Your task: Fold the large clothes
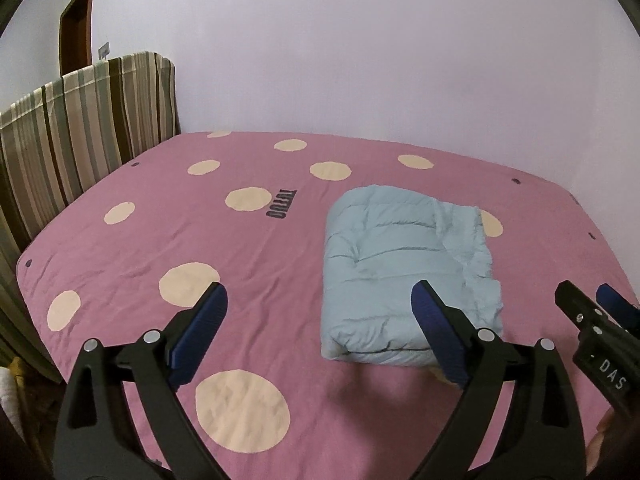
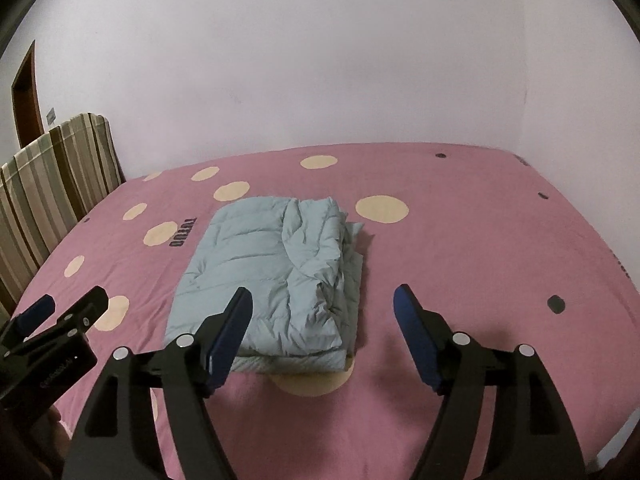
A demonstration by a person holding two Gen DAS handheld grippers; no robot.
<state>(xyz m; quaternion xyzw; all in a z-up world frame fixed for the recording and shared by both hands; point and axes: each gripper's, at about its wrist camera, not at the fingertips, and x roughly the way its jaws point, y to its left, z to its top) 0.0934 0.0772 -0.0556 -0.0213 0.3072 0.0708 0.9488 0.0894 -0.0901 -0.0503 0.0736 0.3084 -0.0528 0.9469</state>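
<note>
Basically done: folded puffer jacket (image 2: 268, 276) lies mid-bed on pink spotted sheet (image 1: 280, 280), both my claws released and empty.
Left gripper (image 1: 320, 308) and right gripper (image 2: 322, 312) hang spread above its near edge, not touching. Looks puffy, light, soft, likely slippery and springy; I'd pinch the layered right edge or near corners. Striped headboard (image 1: 80, 120) far left, nothing in the way.
</note>
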